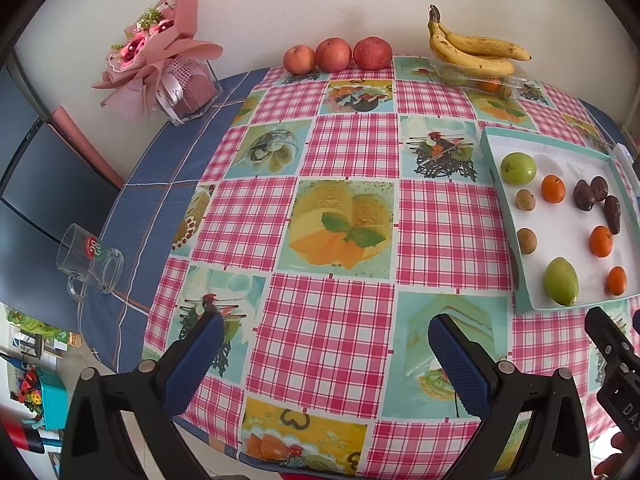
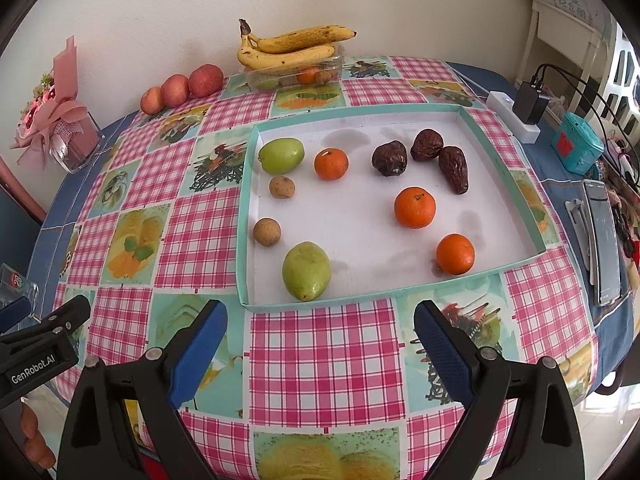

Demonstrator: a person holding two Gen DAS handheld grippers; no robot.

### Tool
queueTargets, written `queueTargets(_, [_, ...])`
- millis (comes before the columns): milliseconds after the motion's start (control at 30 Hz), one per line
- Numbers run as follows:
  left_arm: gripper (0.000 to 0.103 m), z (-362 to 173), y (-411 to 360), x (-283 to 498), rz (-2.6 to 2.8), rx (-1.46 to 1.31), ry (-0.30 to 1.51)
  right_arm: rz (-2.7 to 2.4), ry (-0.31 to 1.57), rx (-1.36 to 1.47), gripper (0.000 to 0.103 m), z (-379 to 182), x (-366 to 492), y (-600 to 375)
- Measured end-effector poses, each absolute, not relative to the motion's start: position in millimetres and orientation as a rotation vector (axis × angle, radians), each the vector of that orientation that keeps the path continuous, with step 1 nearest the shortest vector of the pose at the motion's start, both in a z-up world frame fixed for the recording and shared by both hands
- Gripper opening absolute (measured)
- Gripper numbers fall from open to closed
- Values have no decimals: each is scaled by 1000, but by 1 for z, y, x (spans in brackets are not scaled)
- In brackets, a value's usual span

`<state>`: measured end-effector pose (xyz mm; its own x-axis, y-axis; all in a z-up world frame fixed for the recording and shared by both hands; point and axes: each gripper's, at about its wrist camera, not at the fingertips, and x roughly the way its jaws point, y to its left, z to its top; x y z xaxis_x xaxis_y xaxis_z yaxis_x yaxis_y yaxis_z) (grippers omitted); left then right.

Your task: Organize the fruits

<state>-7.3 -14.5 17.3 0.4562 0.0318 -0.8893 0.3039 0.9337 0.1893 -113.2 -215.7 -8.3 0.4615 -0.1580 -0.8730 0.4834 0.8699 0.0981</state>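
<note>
A shallow teal-rimmed white tray point(image 2: 516, 184) lies on the checked tablecloth; it also shows in the left wrist view point(image 1: 498, 184). In it lie two green fruits point(image 2: 306, 271) point(image 2: 281, 155), three mandarins point(image 2: 415, 207), two small brown round fruits point(image 2: 267, 231) and three dark dates point(image 2: 453, 169). My right gripper point(image 2: 320, 344) is open and empty, just short of the tray's near edge. My left gripper point(image 1: 326, 352) is open and empty over the cloth, left of the tray.
Bananas point(image 2: 292, 50) rest on a clear plastic box with fruit at the back. Three red apples point(image 1: 334, 55) line the wall. A bouquet in a box point(image 1: 168, 68) and a glass mug point(image 1: 90, 264) stand left. Phones point(image 2: 602, 236), a charger and a teal box sit right.
</note>
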Motion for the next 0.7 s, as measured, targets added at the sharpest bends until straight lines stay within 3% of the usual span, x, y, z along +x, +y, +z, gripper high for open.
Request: queueTargets(700, [103, 16, -15, -8, -170, 344, 1091, -398, 1030, 349, 95, -10, -112, -215])
